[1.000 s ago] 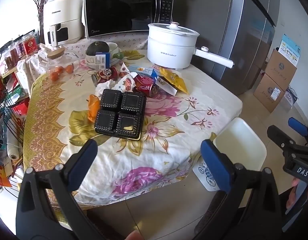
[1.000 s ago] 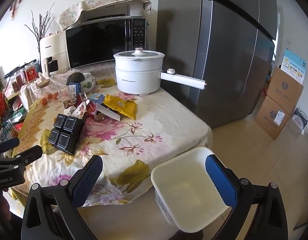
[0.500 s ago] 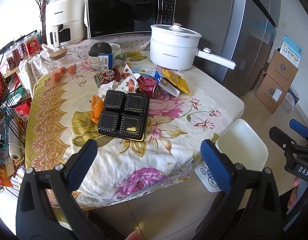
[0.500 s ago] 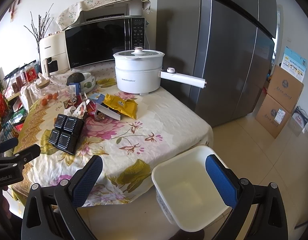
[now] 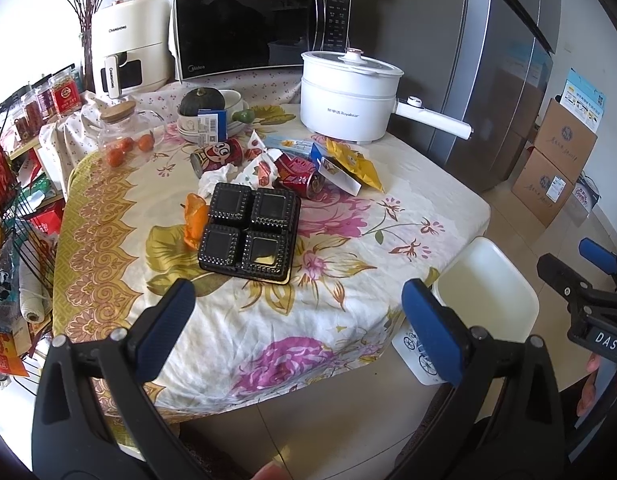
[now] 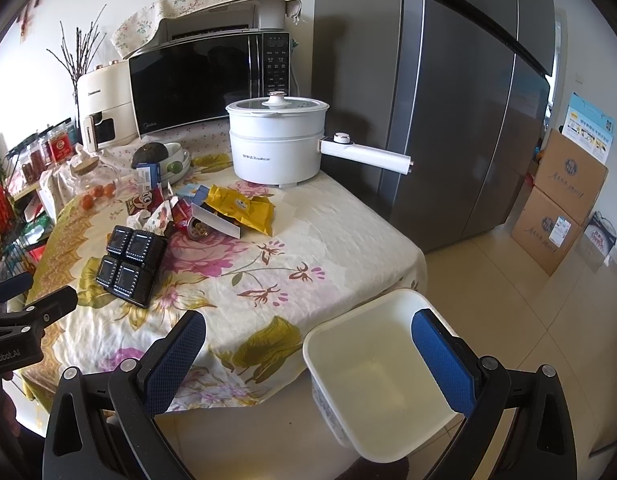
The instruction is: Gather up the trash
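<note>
Both grippers up off the table, jaws spread wide, nothing between them. Left gripper [image 5: 298, 320] hanging over the near edge of the flowered tablecloth [image 5: 268, 320]; right gripper [image 6: 308, 354] over the white bin [image 6: 372, 376] on the floor at the table's corner — square, smooth plastic, rounded rim. Blue pads [image 5: 164, 332] ribbed, rubbery, on black plastic arms.

Trash heaped mid-table: black plastic tray [image 5: 250, 232], glossy, four square studded cells, lying flat. Just beside its left edge, a crinkled orange wrapper [image 5: 194, 220]. Behind it, crumpled white tissue [image 5: 218, 178], a dented red can [image 5: 300, 176] on its side, a second red can with a cartoon face [image 5: 216, 156], a yellow foil pouch [image 5: 356, 164], a white card [image 5: 340, 176] against it.

Further back, white lidded cooking pot [image 5: 348, 96] with a long straight handle, black glass-fronted microwave [image 5: 260, 32], steel fridge [image 6: 460, 100], brown cardboard boxes [image 6: 560, 200] stacked on tile.

Against a second ago — left view pushed slightly nearer the table, tray sitting a touch lower and larger in frame; right view barely changed, bin in the same spot, trash untouched.
</note>
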A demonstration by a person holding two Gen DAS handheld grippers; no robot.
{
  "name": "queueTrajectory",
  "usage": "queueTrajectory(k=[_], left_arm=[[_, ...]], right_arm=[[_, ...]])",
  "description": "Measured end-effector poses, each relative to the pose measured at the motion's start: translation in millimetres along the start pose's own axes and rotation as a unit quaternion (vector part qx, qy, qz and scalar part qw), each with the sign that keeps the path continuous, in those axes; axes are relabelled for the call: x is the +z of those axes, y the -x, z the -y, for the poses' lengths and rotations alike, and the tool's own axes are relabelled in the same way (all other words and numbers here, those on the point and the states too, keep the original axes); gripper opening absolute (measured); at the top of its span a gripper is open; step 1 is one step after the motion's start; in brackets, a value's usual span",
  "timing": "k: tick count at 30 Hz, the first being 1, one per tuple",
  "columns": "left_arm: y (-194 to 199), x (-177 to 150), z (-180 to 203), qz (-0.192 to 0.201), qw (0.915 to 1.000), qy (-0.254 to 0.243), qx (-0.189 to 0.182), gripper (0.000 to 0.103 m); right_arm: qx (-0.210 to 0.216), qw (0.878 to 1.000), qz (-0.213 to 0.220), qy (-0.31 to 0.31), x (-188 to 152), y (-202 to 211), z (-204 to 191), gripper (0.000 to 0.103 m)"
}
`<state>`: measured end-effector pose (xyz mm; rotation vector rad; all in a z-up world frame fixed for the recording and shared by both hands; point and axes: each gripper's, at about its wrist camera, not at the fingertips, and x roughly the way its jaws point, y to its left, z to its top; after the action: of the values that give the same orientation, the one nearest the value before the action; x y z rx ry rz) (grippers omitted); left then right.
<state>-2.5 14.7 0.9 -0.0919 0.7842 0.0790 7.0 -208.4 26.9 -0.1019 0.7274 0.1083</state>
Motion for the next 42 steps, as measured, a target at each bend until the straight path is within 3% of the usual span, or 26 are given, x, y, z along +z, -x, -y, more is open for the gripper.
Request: queueTrajectory(k=[42], left_arm=[[0.6,-2.0,0.9,-0.002,1.0,-0.007,0.003,0.102]], right_arm=[[-0.001,1.0,-0.006,-0.001,-0.2,-0.5,0.1,0.103]])
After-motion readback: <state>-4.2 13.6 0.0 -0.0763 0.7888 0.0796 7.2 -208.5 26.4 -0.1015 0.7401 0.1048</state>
